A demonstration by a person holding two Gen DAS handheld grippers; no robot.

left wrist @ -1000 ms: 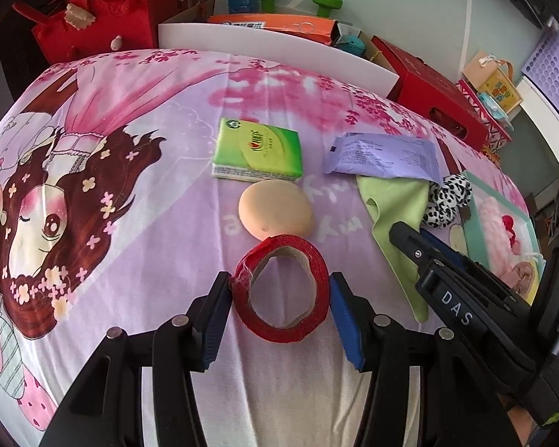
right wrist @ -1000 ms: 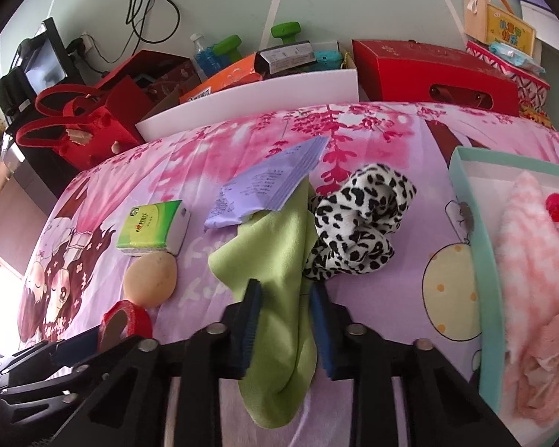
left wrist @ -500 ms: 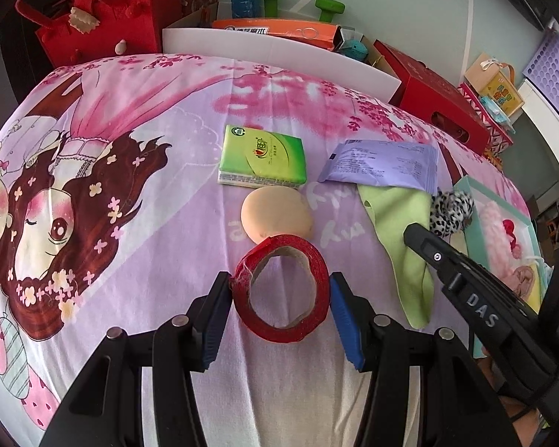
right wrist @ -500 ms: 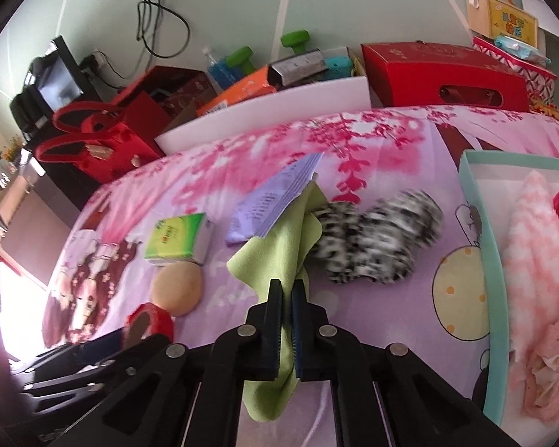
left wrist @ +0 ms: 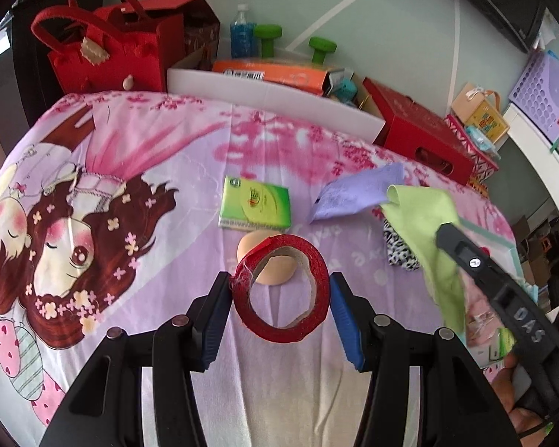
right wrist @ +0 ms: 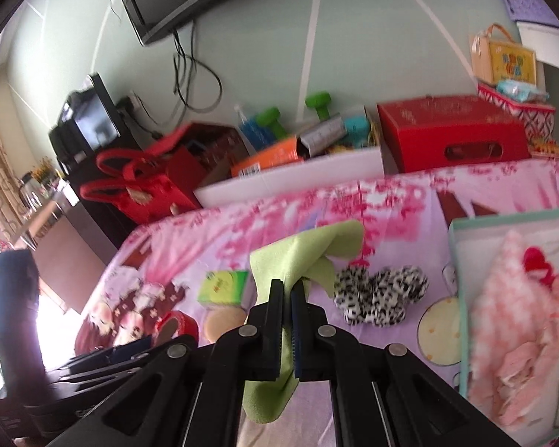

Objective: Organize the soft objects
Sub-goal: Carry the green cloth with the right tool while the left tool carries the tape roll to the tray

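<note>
Left wrist view: left tongs (left wrist: 281,292) clamp a red tape roll (left wrist: 282,287) above the cartoon-print bed sheet (left wrist: 130,171); tissue pack (left wrist: 255,203) and beige sponge (left wrist: 275,260) lie beyond.

Right wrist view: right tongs (right wrist: 287,290) pinched closed on the green cloth (right wrist: 303,253), lifted beside the leopard-print plush (right wrist: 380,294).

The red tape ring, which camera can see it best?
The left wrist view. There the red tape ring sits big and whole, squeezed in the left gripper, so you can look right through its hole. The right wrist view shows only a small, blurry piece at lower left.
</note>
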